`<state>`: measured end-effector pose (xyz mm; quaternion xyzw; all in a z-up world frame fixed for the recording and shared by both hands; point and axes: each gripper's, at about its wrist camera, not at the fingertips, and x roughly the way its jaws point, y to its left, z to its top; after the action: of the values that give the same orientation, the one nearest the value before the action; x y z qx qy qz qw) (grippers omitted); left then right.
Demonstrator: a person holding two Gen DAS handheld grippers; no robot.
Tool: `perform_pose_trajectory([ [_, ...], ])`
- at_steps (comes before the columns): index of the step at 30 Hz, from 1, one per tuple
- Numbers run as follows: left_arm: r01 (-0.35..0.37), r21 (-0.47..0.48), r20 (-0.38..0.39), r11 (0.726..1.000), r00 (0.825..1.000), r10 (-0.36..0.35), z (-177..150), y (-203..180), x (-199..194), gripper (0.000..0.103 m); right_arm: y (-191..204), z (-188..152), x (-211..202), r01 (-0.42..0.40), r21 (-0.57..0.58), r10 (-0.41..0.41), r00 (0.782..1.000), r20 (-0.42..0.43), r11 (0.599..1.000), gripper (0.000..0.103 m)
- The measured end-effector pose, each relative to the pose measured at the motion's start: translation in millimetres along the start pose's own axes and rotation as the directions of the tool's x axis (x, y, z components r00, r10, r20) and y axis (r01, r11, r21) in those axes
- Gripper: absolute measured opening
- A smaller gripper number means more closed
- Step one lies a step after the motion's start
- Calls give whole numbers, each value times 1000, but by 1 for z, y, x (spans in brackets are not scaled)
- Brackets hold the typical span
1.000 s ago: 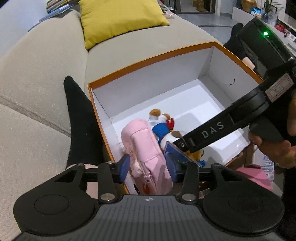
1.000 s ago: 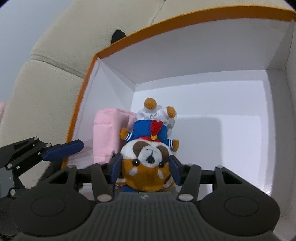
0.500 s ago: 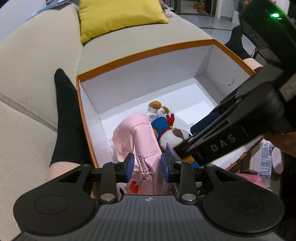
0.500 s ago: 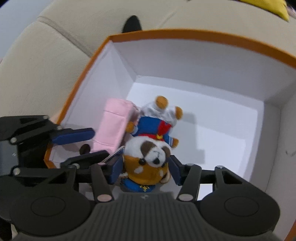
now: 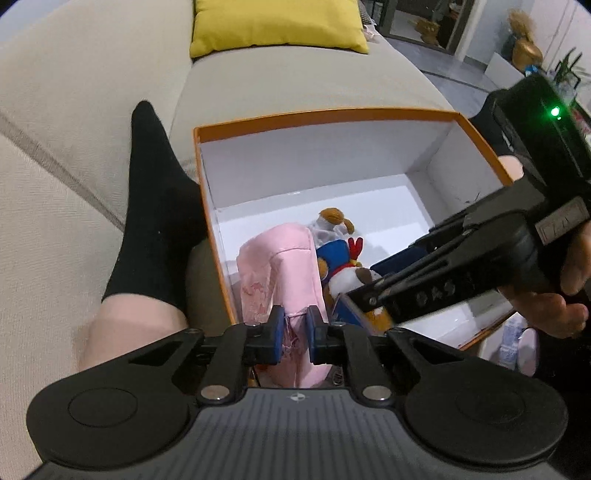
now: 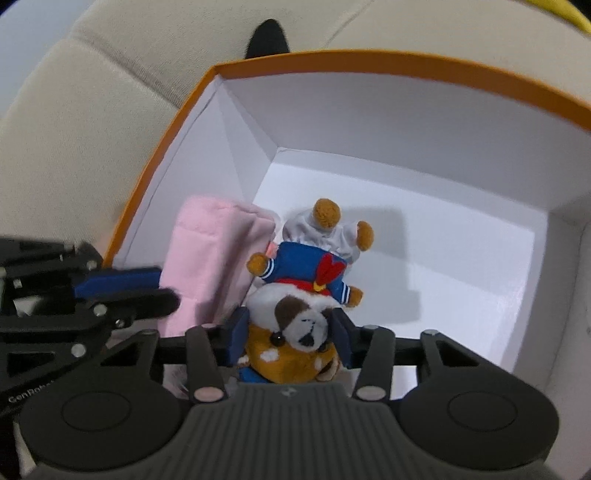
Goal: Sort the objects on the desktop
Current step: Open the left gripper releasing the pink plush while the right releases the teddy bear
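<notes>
An orange-rimmed white box (image 5: 325, 115) sits on a beige sofa. My left gripper (image 5: 295, 330) is shut on a pink fabric pouch (image 5: 280, 269), held at the box's near left corner. My right gripper (image 6: 291, 339) is shut on the head of a plush dog (image 6: 295, 332) in a blue sailor suit, which hangs head toward me over the box floor. The plush also shows in the left wrist view (image 5: 347, 266), beside the pouch. The pouch shows in the right wrist view (image 6: 210, 266), left of the plush. The box rim shows there too (image 6: 406, 62).
A yellow cushion (image 5: 273, 22) lies on the sofa behind the box. A leg in a black sock (image 5: 155, 206) rests against the box's left wall. The sofa backrest (image 5: 74, 74) rises at left. The far right of the box floor (image 6: 461, 266) is bare.
Both grippers have risen and pulled back from the box, lifting the pouch and plush. The left jaws have narrowed on the pouch.
</notes>
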<state>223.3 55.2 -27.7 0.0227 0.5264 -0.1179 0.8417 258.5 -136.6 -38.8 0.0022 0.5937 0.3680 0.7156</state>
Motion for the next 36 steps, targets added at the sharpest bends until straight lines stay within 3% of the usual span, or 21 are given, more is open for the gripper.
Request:
perform_pose_trajectory([
  [4,32,-51,-22,998,999,-33,1,9,-1,14,-27,-2,-5,-166,98,163,986,34,981,45],
  [7,41,-75,-32,996,999,-43,3,13,0,13,-26,-7,-13,-230,38,227,971,68,972,45],
  [13,3,-54,-36,999,999,-5,5,7,1,14,-18,5,-3,-180,11,179,984,12,984,45],
  [19,-9,-15,53,1000,999,10,1,-1,-23,15,-11,14,7,-133,8,133,990,-44,991,45],
  [24,-20,48,110,999,994,15,1,-14,-21,15,-15,14,1,-134,22,135,990,-39,991,45],
  [28,-22,51,75,998,997,18,3,-14,1,14,-29,12,-6,-149,66,151,988,-35,987,45],
  [32,-112,26,71,993,991,110,0,-8,7,8,-34,8,-16,-179,78,181,983,-18,981,45],
  [36,-138,37,50,990,989,136,-1,-8,6,8,-31,8,-24,-219,62,220,976,2,974,45],
])
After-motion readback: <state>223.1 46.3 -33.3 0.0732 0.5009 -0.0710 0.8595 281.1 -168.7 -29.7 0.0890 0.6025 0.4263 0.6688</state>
